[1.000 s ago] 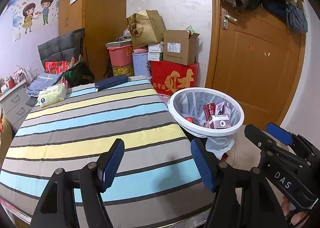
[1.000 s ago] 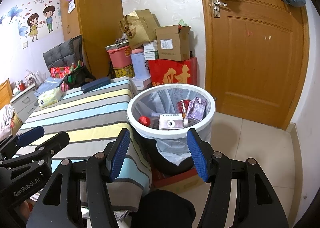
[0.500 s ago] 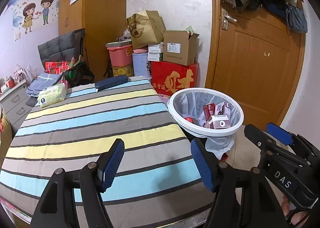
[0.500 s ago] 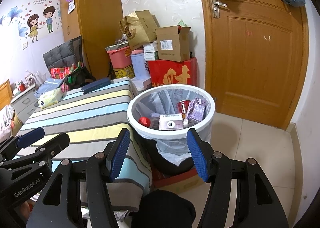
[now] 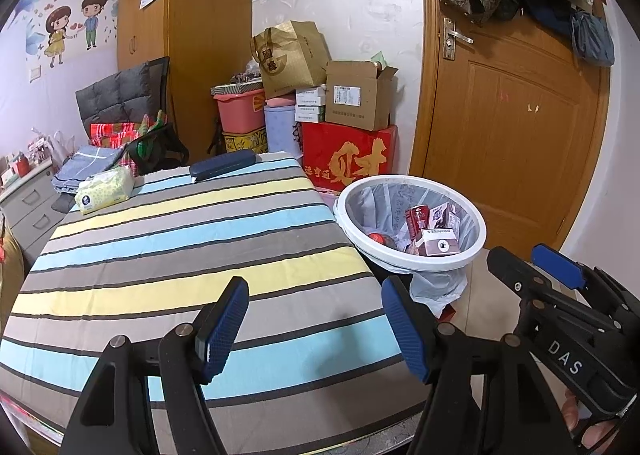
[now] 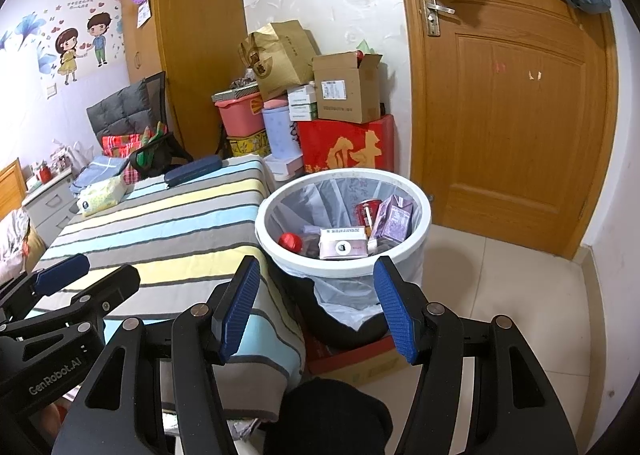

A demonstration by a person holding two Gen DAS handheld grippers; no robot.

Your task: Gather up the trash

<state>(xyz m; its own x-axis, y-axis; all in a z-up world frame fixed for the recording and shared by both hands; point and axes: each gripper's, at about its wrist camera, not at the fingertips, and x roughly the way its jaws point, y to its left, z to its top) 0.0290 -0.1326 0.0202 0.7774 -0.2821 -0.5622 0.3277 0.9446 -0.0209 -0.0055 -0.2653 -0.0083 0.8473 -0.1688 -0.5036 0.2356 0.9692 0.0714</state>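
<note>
Bin [image 6: 344, 259] holding cartons [image 6: 343, 243] beside striped table [image 5: 192, 247], left tool [image 5: 314, 325] and right tool [image 6: 316, 305] both spread wide, empty.

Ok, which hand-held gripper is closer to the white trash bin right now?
The right. The right hand-held gripper hangs open just in front of the white trash bin, facing its near rim. The left hand-held gripper is open over the striped tablecloth, with the bin off to its right.

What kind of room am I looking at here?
Most likely a bedroom in a home that doubles as storage. A striped bedsheet covers a bed-like surface, cartoon couple stickers decorate the wall, and boxes are stacked beside a wooden door.
</note>
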